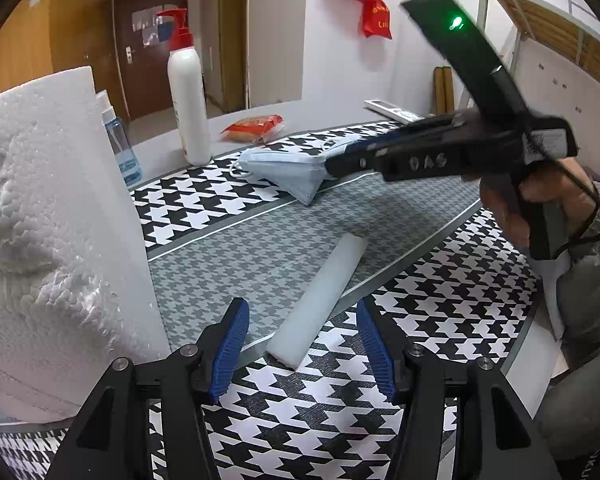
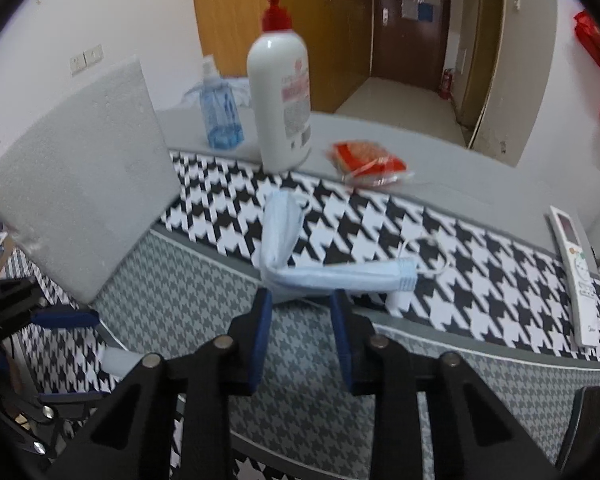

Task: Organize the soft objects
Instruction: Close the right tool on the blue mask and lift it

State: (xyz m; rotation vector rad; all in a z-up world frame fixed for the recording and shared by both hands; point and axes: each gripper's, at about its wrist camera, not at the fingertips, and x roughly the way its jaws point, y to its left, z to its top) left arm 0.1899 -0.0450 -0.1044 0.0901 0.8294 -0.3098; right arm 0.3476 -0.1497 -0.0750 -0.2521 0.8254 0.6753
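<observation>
A folded light blue face mask (image 1: 288, 168) lies on the houndstooth mat (image 1: 260, 252); it also shows in the right wrist view (image 2: 300, 268). My right gripper (image 2: 300, 308) is open, its blue pads just short of the mask's near edge; in the left wrist view its tips (image 1: 332, 164) reach the mask. A white foam bar (image 1: 320, 300) lies on the mat in front of my left gripper (image 1: 300, 340), which is open with the bar's near end between its pads. A large white foam block (image 1: 48, 232) stands at the left (image 2: 88, 184).
A white pump bottle with a red top (image 1: 188, 96), a blue bottle (image 1: 120, 148) and a red snack packet (image 1: 252, 126) stand beyond the mat. A white remote (image 2: 576, 276) lies at the mat's right edge. A doorway and corridor lie behind.
</observation>
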